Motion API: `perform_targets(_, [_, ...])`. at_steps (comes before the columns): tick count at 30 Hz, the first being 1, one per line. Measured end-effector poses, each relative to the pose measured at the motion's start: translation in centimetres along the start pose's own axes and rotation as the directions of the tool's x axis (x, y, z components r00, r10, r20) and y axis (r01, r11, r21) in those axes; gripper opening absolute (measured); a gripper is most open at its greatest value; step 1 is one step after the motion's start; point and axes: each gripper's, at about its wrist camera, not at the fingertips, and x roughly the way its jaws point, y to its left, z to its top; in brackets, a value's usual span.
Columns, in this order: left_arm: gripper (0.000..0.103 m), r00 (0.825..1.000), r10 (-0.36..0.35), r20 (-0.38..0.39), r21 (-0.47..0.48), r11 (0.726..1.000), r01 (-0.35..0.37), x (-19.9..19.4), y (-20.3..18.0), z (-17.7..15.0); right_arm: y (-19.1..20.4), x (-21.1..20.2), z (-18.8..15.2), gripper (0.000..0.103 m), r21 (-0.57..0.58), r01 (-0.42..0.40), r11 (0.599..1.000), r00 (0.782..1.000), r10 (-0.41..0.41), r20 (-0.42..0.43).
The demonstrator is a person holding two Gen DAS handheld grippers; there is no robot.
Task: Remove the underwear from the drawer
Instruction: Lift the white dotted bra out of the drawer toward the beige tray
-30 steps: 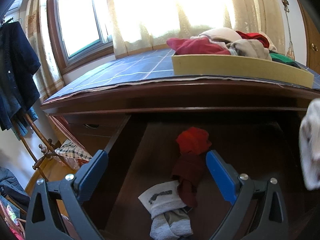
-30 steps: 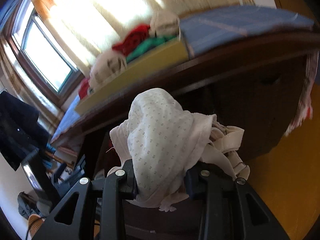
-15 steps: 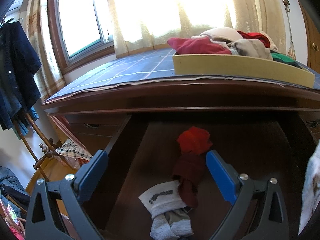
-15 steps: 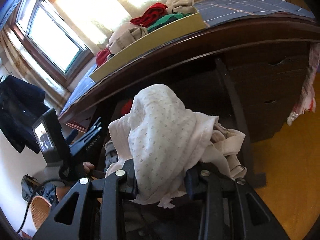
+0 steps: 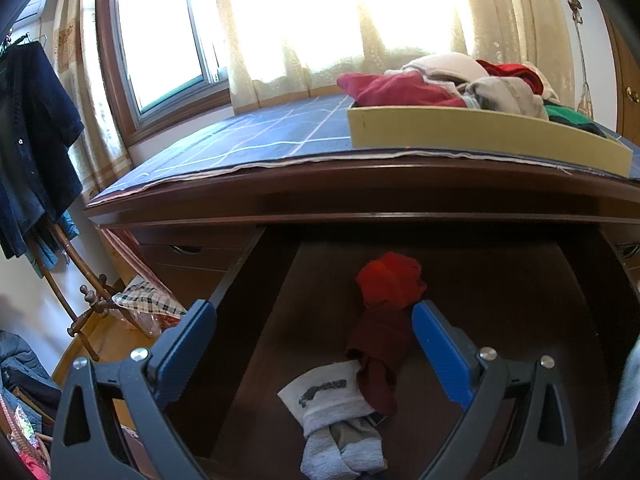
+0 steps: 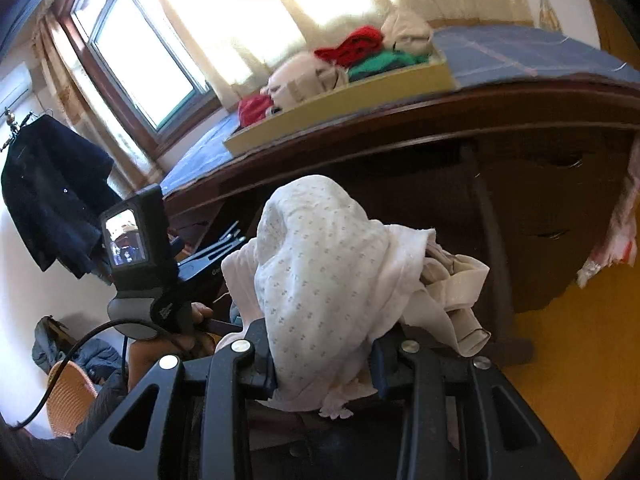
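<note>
**White underwear clamped in the right tool, clear of the open drawer**

A sunlit bedroom: a curtained window [image 5: 160, 40] behind a dark wooden table [image 5: 360, 188] whose top is covered by a blue checked cloth [image 5: 260, 140].

The right tool [image 6: 324, 364] has its jaws drawn close and pressed on a bunched piece of white dotted underwear [image 6: 320, 272], which bulges up and forward from the blue pads; a cream piece of cloth [image 6: 452, 296] hangs out on its right side. Beyond the bundle lies the drawer's dark opening, and to its left the left tool is seen from the side, held by a hand [image 6: 200, 320].

The left tool [image 5: 314, 324] stands with its jaws wide apart, holding nothing, over the open drawer [image 5: 500, 300]. Between and just below its blue pads lie a red garment [image 5: 390, 280], a dark maroon one [image 5: 380, 352] and a rolled white and grey sock [image 5: 336, 412] on the drawer's floor. Further off, on the table top, a yellow tray [image 5: 480, 136] is heaped with clothes [image 5: 440, 84]. Far left of the tool, a dark jacket [image 5: 32, 128] hangs on a stand.
</note>
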Motion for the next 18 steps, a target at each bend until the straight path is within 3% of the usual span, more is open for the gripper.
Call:
perform_targets(8, [0.100, 1.000, -0.013, -0.019, -0.035, 0.999, 0.013, 0.3, 0.6, 0.1, 2.7, 1.2, -0.3, 0.037, -0.079, -0.076, 0.994, 0.996, 0.072, -0.058])
perform_targets(13, [0.100, 0.999, -0.031, -0.027, -0.068, 0.997, 0.029, 0.1, 1.0, 0.2, 4.2, -0.8, -0.4, 0.037, -0.152, -0.064, 0.986, 0.998, 0.064, -0.008])
perform_targets(16, [0.100, 0.999, -0.034, -0.027, -0.095, 0.995, 0.031, -0.2, 1.5, 0.0, 4.3, 0.2, -0.5, 0.037, -0.142, -0.121, 0.982, 0.992, 0.114, -0.053])
perform_targets(18, [0.100, 1.000, 0.004, -0.015, -0.083, 0.997, -0.005, -0.6, 1.7, 0.0, 4.3, 1.4, -0.5, 0.037, -0.121, -0.150, 0.981, 0.987, 0.141, -0.079])
